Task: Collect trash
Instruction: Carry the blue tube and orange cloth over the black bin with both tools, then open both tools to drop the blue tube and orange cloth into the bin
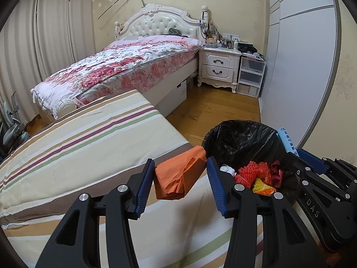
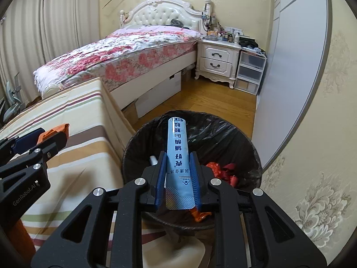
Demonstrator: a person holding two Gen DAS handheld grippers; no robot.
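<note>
Trash bin point(image 2: 234, 138) | right hand-held gripper point(image 2: 177, 174) pinching blue sachet point(image 2: 177, 154) | left hand-held gripper point(image 1: 179, 178) grip on orange paper point(image 1: 178, 176) unclear

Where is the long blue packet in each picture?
Left wrist view: the blue packet pokes up at the right, beside the black-lined bin, mostly hidden behind the right tool.
Right wrist view: centre, upright, clamped in the right tool over the bin.
Shared landmark: the white nightstand.

Both grippers, left point(image 1: 179, 184) and right point(image 2: 177, 178), have black angular arms, silver round screws and ribbed blue pads point(image 1: 215, 185); one arm reads "GenRobot.AI".
</note>
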